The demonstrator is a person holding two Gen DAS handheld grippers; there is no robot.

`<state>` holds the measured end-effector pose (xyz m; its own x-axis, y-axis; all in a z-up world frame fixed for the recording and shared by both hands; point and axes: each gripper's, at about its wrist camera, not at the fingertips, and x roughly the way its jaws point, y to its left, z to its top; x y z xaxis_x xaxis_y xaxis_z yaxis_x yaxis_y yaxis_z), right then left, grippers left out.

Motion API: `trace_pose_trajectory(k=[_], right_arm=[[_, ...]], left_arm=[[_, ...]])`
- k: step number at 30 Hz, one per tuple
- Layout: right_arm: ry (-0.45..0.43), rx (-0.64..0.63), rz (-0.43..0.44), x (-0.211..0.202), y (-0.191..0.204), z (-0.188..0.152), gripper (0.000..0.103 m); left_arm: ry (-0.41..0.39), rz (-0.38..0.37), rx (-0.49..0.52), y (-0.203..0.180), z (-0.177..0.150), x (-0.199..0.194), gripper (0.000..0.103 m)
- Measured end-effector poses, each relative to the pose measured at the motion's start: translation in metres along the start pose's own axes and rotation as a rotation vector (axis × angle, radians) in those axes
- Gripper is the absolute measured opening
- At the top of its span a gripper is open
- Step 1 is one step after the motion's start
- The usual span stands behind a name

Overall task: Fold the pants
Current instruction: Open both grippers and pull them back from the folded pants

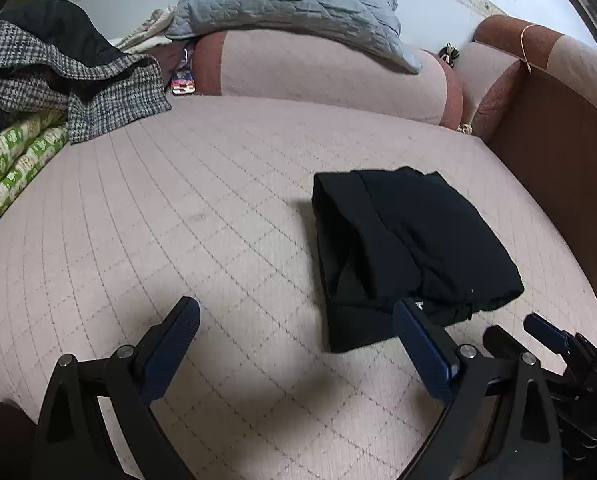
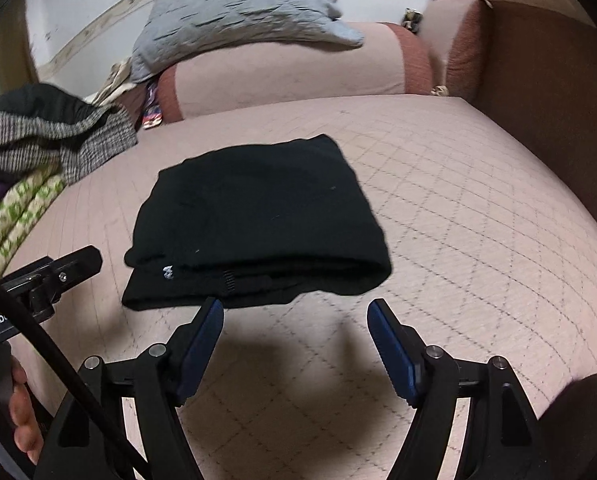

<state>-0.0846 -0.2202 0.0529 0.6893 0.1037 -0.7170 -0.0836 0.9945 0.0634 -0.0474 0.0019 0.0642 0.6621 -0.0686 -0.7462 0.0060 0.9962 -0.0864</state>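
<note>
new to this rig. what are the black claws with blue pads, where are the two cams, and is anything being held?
No robot here: a person carries a handheld two-finger gripper in each hand, with a fisheye camera on each looking forward along its fingers. The left wrist view shows the left gripper; the right wrist view shows the right gripper. The blue parts are pads on the fingers. Both grippers are open and hold nothing. On the pink quilted sofa seat lie black pants, already folded into a compact bundle, just ahead of the fingers. At the left sits a pile of other clothes; a grey quilted pillow rests on the backrest.
</note>
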Motion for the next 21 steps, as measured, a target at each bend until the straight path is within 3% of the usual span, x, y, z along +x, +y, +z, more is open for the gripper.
trace_pose_trajectory(k=[17, 21], right_arm=[[0.015, -0.013, 0.011, 0.0020, 0.0072, -0.0041, 0.079], [0.012, -0.040, 0.016, -0.0019, 0.0104, -0.0044, 0.079]], left_arm=[[0.042, 0.007, 0.020, -0.0009, -0.0068, 0.0078, 0.097], [0.050, -0.021, 0.001, 0.0025, -0.0067, 0.0082, 0.097]])
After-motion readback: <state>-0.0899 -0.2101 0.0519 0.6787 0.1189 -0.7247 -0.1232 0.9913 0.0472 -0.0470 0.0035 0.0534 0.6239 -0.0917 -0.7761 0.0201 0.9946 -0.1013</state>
